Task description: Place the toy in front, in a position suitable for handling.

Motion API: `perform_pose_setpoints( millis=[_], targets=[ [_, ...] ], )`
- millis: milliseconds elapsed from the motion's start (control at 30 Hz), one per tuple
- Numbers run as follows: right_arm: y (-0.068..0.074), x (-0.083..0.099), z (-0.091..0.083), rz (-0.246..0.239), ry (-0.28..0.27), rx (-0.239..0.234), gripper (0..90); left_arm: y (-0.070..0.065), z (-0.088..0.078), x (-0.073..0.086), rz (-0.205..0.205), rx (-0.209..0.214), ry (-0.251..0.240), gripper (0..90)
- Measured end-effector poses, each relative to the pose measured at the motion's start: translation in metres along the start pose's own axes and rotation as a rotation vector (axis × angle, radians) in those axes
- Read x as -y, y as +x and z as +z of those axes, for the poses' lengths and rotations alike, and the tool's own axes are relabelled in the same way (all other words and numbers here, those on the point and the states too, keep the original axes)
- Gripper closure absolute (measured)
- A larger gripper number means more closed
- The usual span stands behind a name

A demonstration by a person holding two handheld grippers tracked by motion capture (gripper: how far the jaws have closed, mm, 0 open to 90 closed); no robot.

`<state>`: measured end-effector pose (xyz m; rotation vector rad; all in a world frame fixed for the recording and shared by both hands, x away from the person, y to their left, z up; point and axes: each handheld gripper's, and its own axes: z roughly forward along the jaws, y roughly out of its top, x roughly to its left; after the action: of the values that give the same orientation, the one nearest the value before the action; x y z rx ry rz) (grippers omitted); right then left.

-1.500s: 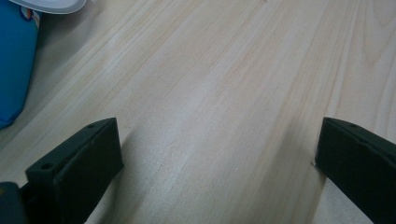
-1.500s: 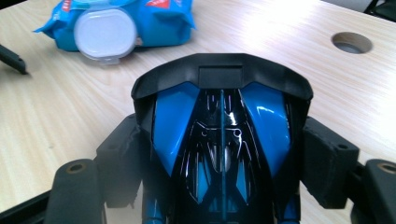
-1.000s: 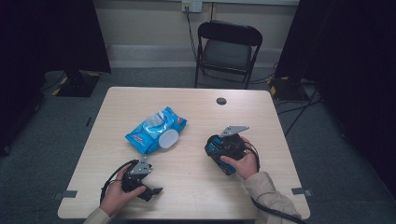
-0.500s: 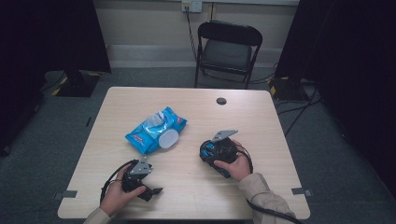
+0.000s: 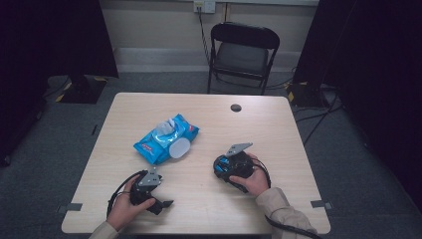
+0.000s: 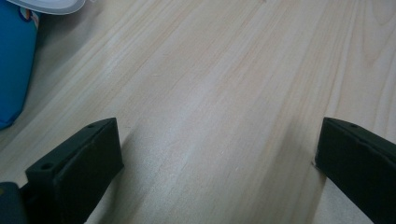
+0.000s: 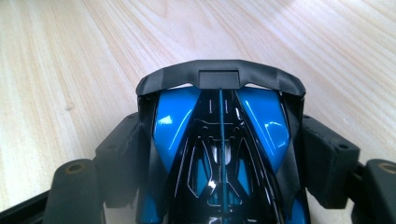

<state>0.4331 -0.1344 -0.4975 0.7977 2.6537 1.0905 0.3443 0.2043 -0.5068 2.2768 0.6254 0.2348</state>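
A blue and black toy car (image 7: 219, 149) sits between the jaws of my right gripper (image 7: 224, 158), whose pads press on both of its sides. In the high view that gripper (image 5: 225, 167) hangs low over the right half of the table with the car (image 5: 221, 164) in it. My left gripper (image 5: 161, 203) rests near the front left edge, open, with bare wood between its jaws (image 6: 215, 158). A blue pack of wipes (image 5: 164, 139) with a white round lid (image 5: 179, 148) lies in the middle left; its edge (image 6: 14, 60) also appears in the left gripper view.
The light wooden table (image 5: 278, 129) has a small black round cap (image 5: 236, 107) near its far edge. A black folding chair (image 5: 243, 50) stands behind the table. Cables trail on the floor at the right.
My right gripper has moved a little to the left and lower toward the table, still holding the toy car. The left gripper and the wipes pack have not moved.
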Motion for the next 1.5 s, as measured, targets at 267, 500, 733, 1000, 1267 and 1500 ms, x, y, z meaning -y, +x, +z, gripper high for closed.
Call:
perform_pose_setpoints(
  millis=[267, 500, 733, 1000, 1267, 1500],
  targets=[
    [0.0, 0.0, 0.0, -0.013, 0.001, -0.008, 25.0, 0.0, 0.0, 0.0, 0.0, 0.0, 0.0, 0.0],
    [0.0, 0.0, 0.0, -0.007, 0.003, -0.007, 24.7, 0.0, 0.0, 0.0, 0.0, 0.0, 0.0, 0.0],
    [-0.002, 0.0, -0.002, 0.011, -0.027, -0.016, 17.9, 0.0, 0.0, 0.0, 0.0, 0.0, 0.0, 0.0],
    [-0.005, 0.001, -0.014, 0.016, -0.052, -0.014, 15.6, 0.0, 0.0, 0.0, 0.0, 0.0, 0.001, 0.0],
    [-0.005, 0.013, -0.031, 0.008, -0.067, -0.014, 14.3, 0.0, 0.0, 0.0, 0.0, 0.0, 0.0, 0.0],
    [-0.006, 0.029, -0.05, 0.021, -0.086, 0.001, 14.1, 0.0, 0.0, 0.0, 0.0, 0.0, 0.001, 0.0]
  ],
)
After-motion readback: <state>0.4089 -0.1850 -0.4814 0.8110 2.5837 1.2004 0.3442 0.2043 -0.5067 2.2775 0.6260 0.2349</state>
